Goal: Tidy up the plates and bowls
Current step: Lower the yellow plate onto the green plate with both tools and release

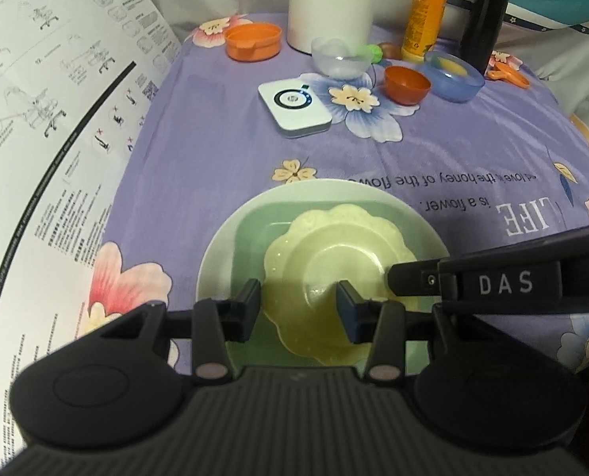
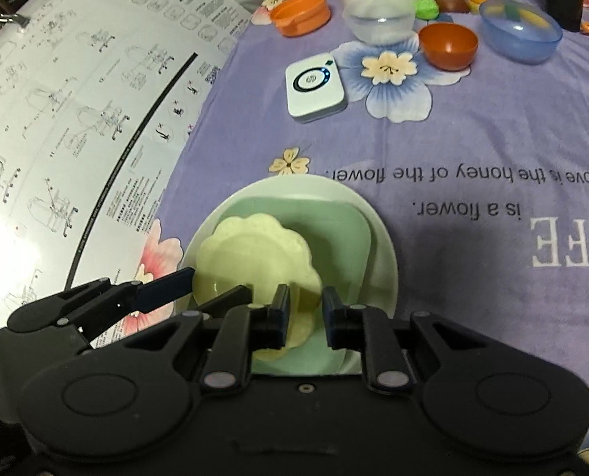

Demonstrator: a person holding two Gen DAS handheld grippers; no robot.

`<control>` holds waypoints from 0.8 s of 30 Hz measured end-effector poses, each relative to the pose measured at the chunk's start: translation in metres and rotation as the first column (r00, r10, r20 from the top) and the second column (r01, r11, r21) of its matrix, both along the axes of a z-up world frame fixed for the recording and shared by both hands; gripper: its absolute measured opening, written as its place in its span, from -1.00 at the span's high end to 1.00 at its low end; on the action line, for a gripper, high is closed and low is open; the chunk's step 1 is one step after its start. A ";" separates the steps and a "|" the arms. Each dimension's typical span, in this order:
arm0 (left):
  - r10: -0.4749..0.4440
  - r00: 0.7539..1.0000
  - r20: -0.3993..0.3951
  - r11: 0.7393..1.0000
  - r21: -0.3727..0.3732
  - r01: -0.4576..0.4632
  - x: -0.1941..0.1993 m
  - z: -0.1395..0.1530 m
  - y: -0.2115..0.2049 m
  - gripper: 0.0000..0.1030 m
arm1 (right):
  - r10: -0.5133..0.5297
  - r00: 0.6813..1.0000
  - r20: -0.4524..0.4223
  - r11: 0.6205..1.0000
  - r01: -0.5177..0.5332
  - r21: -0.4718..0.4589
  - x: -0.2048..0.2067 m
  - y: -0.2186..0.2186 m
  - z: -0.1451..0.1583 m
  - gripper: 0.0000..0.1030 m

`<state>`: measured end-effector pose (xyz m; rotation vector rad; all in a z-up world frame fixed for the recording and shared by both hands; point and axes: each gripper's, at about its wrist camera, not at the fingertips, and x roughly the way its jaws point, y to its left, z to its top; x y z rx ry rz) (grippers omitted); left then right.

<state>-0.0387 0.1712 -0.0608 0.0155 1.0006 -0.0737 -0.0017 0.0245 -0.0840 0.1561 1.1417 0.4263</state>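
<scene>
A pale yellow scalloped plate (image 1: 334,261) lies on a square green plate (image 1: 254,230), which lies on a round white plate (image 1: 215,261) on the purple floral cloth. My left gripper (image 1: 298,297) is open, its fingers straddling the yellow plate's near rim. My right gripper (image 2: 304,309) is open over the same plate's (image 2: 254,254) right near edge, with the green plate (image 2: 334,230) and white plate (image 2: 381,246) beneath. Each gripper shows in the other's view. At the back stand a clear bowl (image 1: 340,57), a small orange bowl (image 1: 407,83), a blue bowl (image 1: 453,75) and an orange dish (image 1: 252,41).
A white square device (image 1: 294,109) lies mid-table. A white jug (image 1: 330,0), a yellow-orange bottle (image 1: 425,12) and a black flask (image 1: 486,16) stand at the back. A large printed instruction sheet (image 1: 48,139) covers the left side.
</scene>
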 end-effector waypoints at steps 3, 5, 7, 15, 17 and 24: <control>0.003 1.000 -0.007 1.000 -0.009 -0.003 0.003 -0.004 0.002 0.20 | 0.002 1.000 -0.006 1.000 -0.002 -0.006 0.002 0.001 -0.003 0.65; 0.005 1.000 -0.012 1.000 -0.015 -0.005 0.005 -0.007 0.003 0.20 | 0.003 1.000 -0.009 1.000 -0.003 -0.009 0.004 0.002 -0.004 0.65; 0.007 1.000 -0.016 1.000 -0.019 -0.007 0.007 -0.009 0.004 0.20 | 0.003 1.000 -0.013 1.000 -0.003 -0.012 0.006 0.002 -0.006 0.65; 0.010 1.000 -0.024 0.999 -0.042 -0.011 0.012 -0.016 0.006 -0.04 | 0.008 1.000 -0.015 1.000 -0.008 -0.014 0.014 0.006 -0.012 0.60; 0.013 1.000 -0.001 0.999 -0.039 -0.013 0.011 -0.012 0.007 -0.33 | 0.006 1.000 -0.009 1.000 -0.006 -0.008 0.015 0.005 -0.010 0.57; 0.051 0.994 0.102 0.999 -0.021 -0.049 0.004 0.010 0.013 -1.00 | -0.010 0.998 0.055 1.000 0.010 0.014 0.013 -0.006 0.005 -0.26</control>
